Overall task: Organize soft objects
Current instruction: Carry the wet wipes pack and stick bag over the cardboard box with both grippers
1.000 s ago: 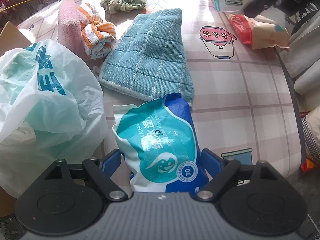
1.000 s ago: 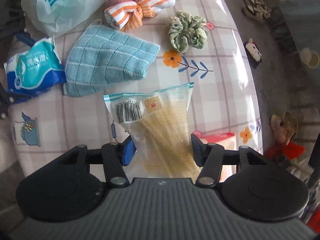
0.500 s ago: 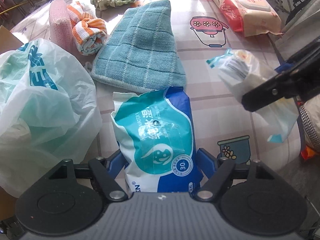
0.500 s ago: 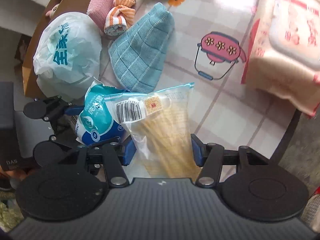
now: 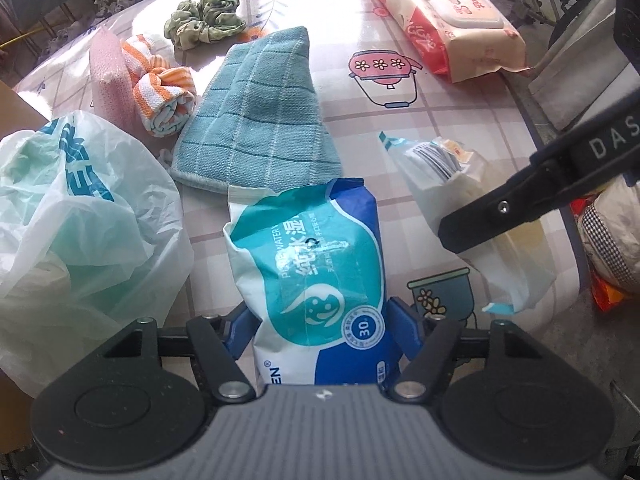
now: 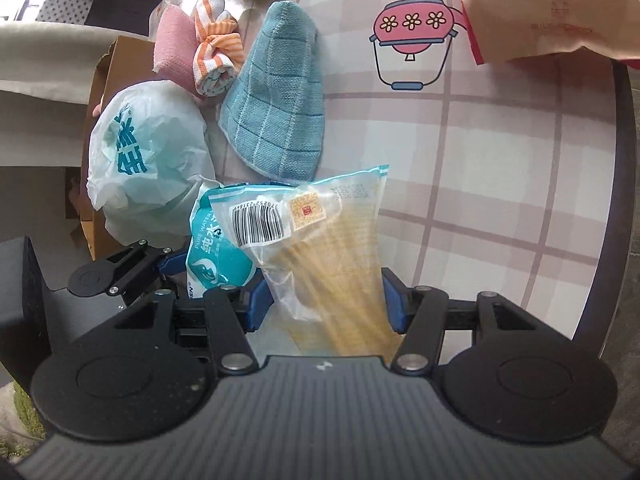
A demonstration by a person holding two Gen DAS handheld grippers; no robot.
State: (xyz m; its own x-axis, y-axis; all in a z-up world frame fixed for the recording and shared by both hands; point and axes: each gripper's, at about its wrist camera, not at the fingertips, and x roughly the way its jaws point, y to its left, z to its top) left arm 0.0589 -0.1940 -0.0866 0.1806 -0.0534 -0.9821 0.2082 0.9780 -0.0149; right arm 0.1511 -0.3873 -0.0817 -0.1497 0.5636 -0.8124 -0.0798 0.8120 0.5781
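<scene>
Since a moment ago the right gripper (image 6: 324,306) has carried its clear packet (image 6: 332,260) in from the far side of the table (image 5: 448,152) and brought it close beside the left gripper's load, so the red-and-cream wipes pack (image 5: 444,20) now lies uncovered at the far edge. Both grippers are narrowed onto soft packs: the left gripper (image 5: 322,332) has its blue fingers (image 5: 404,334) pressed against either side of the blue-and-teal wet-wipes pack (image 5: 316,264), whose far end points at the folded blue cloth (image 5: 260,112); the right one clamps the clear packet of pale yellow strands, barcode label upward, held above the table near its front edge; whether the packet touches the wet-wipes pack cannot be told.

From the left wrist view the right gripper's black arm (image 5: 560,184) crosses in front of that packet (image 5: 452,176).

Underneath is a glossy checked tablecloth printed with pots and flowers; a cardboard box (image 6: 104,120) stands off the table's left edge, and dim clutter lies beyond the table's far edge.

On the cloth lie the other soft things: a crumpled white plastic bag with teal print (image 5: 68,208) at the left, just beside the wet-wipes pack; an orange-striped rolled towel (image 5: 164,96) touching a pink sponge (image 5: 106,76) behind it; a green scrunchie (image 5: 204,20) farther back, apart from the rest.
</scene>
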